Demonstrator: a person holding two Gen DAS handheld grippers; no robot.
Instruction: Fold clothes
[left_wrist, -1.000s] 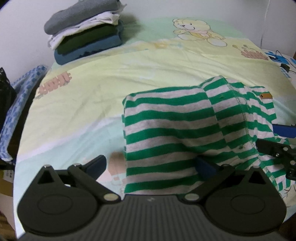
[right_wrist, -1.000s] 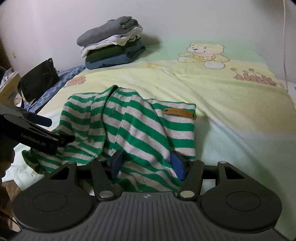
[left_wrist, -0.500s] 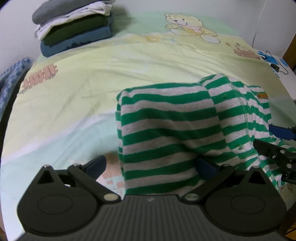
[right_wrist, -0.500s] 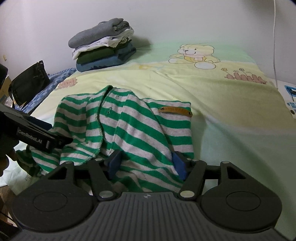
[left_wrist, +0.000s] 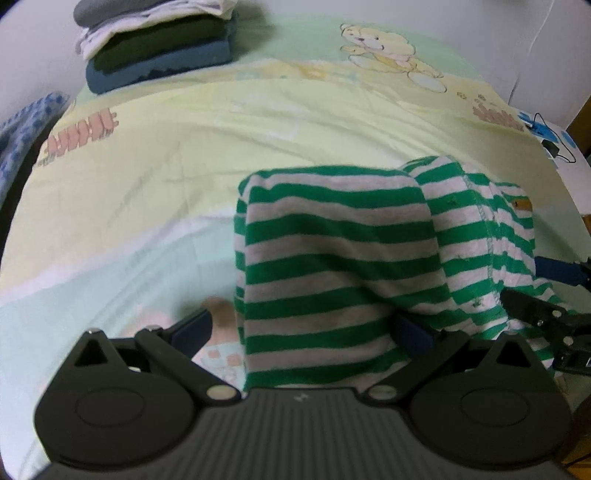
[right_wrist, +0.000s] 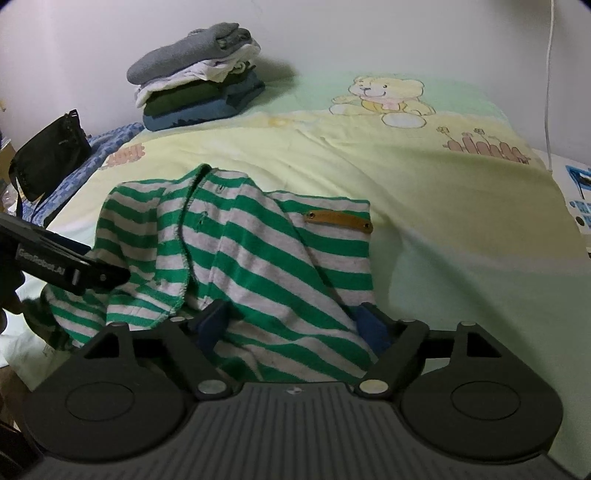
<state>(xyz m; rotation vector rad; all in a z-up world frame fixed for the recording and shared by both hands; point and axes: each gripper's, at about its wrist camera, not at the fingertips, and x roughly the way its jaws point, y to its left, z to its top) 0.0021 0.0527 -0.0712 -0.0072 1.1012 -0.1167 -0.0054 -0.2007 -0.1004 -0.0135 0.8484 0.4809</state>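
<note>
A green and grey striped garment (left_wrist: 332, 258) lies bunched on the bed sheet (left_wrist: 166, 155), a brown label (right_wrist: 338, 219) on its right part. My left gripper (left_wrist: 303, 328) stands wide open over the garment's near edge. Its left finger is clear of the cloth, and the right finger is half under a fold. My right gripper (right_wrist: 291, 319) straddles the garment's (right_wrist: 258, 266) near hem, its jaws opening with cloth lying loosely between them. Each gripper shows in the other's view: the right gripper (left_wrist: 546, 317) at the right edge, the left gripper (right_wrist: 74, 266) at the left.
A stack of folded clothes (right_wrist: 199, 92) sits at the bed's far left corner by the wall. A black bag (right_wrist: 48, 155) and blue patterned cloth (right_wrist: 85, 162) lie off the left edge. A cable and blue items (left_wrist: 546, 133) sit beyond the right edge.
The right gripper's jaws have spread wider around the cloth. The left gripper has tipped down a little, so the folded stack sits higher in its view. The garment has stayed put.
</note>
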